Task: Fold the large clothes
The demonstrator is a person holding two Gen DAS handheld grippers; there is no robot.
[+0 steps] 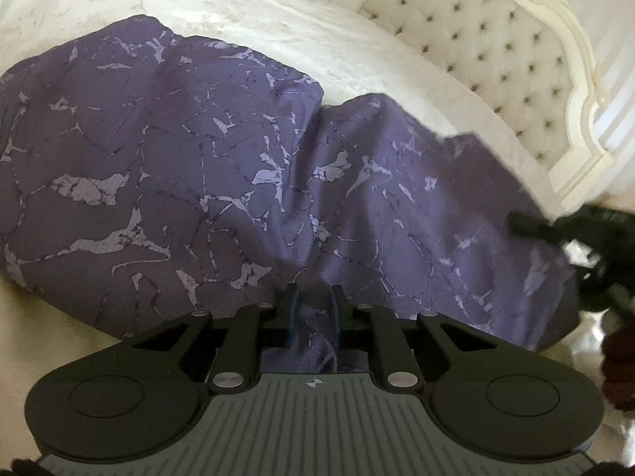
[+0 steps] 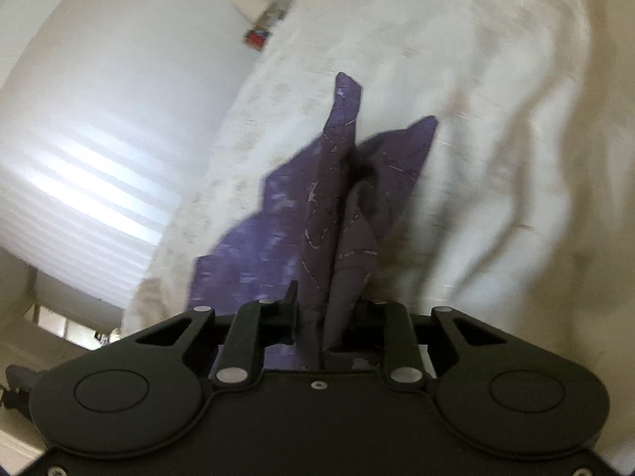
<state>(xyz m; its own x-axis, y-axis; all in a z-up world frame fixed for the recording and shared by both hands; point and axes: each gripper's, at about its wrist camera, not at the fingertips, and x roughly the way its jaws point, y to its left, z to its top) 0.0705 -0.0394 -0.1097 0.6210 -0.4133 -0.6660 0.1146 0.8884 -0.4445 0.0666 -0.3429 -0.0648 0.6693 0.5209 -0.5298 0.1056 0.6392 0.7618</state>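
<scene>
A large purple garment (image 1: 190, 182) with a pale marbled print lies spread over the white bed. My left gripper (image 1: 315, 297) is shut on a bunched edge of it at the near side. My right gripper (image 2: 325, 301) is shut on another part of the same garment (image 2: 337, 206), whose folds stand up ahead of the fingers above the bedcover. In the left wrist view the right gripper (image 1: 555, 230) shows as a blurred black shape at the garment's right edge.
The white bedcover (image 1: 278, 20) stretches behind the garment. A cream tufted headboard (image 1: 496, 47) stands at the right. In the right wrist view a white wall (image 2: 119, 99) with bright light stripes and the rumpled bedcover (image 2: 496, 139) fill the scene.
</scene>
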